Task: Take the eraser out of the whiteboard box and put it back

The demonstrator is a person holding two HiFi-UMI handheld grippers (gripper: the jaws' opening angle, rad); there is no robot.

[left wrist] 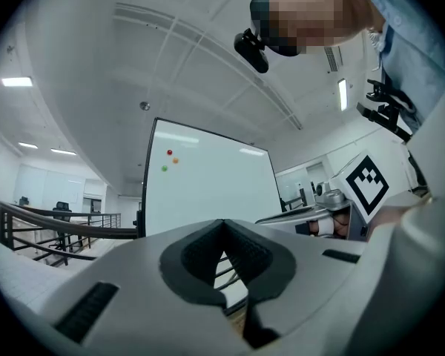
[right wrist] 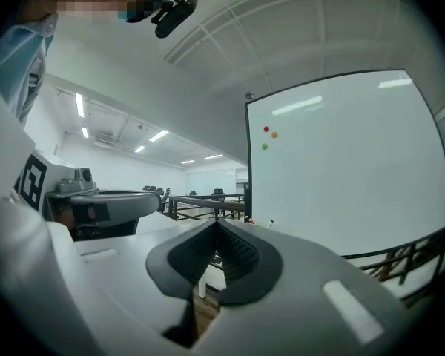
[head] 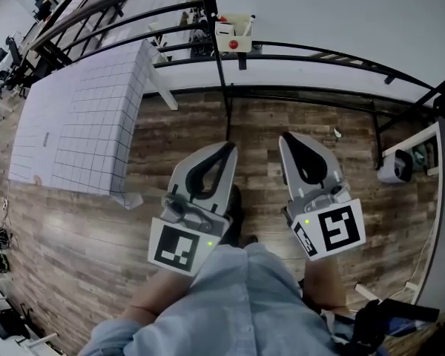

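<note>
Whiteboard box (head: 233,34) at bottom edge of whiteboard (right wrist: 341,162), contents too small to tell

Clear path: bare wood floor (head: 259,121) lies open ahead of the left tongs (head: 228,150) and right tongs (head: 285,139), as far as the whiteboard (head: 334,10).

Obstacles:
- A black upright post (head: 221,87) stands directly ahead of the left tongs.
- Black rails (head: 319,56) cross in front of the whiteboard.
- A gridded surface (head: 96,117) blocks the left side.
- A white unit (head: 397,165) stands at the right.
</note>
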